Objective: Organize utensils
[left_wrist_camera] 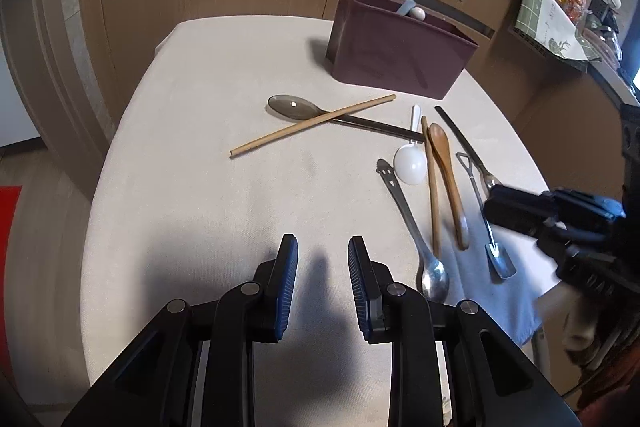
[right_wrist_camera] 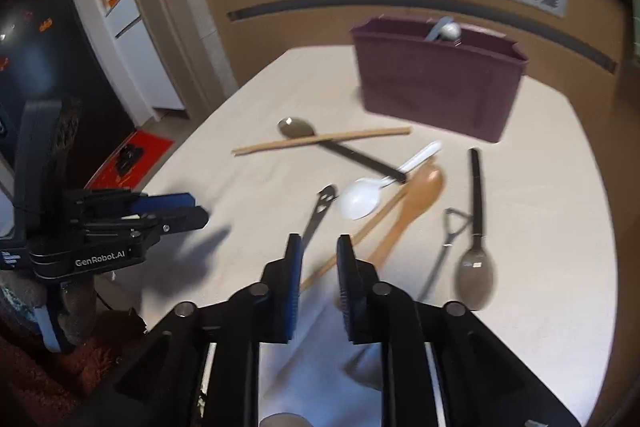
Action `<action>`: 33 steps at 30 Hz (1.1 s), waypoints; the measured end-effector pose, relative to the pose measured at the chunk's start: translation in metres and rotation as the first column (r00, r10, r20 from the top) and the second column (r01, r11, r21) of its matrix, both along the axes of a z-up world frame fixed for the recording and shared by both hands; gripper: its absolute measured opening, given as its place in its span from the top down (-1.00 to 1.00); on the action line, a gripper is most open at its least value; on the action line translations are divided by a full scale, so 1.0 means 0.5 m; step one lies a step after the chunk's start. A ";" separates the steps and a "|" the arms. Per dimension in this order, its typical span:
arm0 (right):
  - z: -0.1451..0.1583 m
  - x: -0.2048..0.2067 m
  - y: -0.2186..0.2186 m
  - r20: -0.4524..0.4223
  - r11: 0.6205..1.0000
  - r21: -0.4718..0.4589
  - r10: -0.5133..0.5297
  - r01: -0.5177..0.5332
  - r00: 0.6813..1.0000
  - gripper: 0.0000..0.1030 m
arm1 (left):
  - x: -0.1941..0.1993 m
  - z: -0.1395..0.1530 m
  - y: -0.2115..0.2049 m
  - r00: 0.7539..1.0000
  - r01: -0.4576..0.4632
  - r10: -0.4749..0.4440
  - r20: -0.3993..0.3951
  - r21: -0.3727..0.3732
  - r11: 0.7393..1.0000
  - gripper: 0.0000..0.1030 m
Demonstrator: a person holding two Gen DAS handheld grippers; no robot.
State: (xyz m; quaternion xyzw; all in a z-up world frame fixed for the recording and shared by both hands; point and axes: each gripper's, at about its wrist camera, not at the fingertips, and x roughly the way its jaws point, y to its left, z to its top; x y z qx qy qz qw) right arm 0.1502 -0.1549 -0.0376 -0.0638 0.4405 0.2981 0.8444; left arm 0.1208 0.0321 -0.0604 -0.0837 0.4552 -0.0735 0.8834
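You are holding both jaws apart and empty; the bin [left_wrist_camera: 392,55] ahead is holding two utensils, nine are lying on the bench [left_wrist_camera: 192,187].

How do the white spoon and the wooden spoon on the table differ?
The white spoon is glossy white with a short handle; the wooden spoon is brown, matte and longer. The white spoon's bowl is broad and round, the wooden spoon's narrow and oval. In the left wrist view the white spoon's bowl points toward the camera, the wooden spoon's away, toward the maroon bin. Both lie loose on the table, neither in a gripper.
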 end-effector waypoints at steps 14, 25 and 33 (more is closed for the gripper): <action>-0.103 0.035 0.140 0.014 0.971 -0.237 -0.032 0.034 0.999 0.62 | 0.005 -0.020 0.036 0.999 -0.050 0.050 -0.016 -0.017 0.999 0.47; -0.034 0.040 -0.003 0.093 0.986 -0.095 -0.129 0.138 0.987 0.94 | 0.061 -0.032 -0.004 1.000 0.005 -0.005 -0.020 0.002 1.000 0.47; 0.007 0.077 -0.169 0.117 0.940 -0.005 -0.337 0.340 0.934 0.94 | 0.128 -0.009 -0.072 0.995 0.098 -0.098 -0.008 -0.026 0.995 0.46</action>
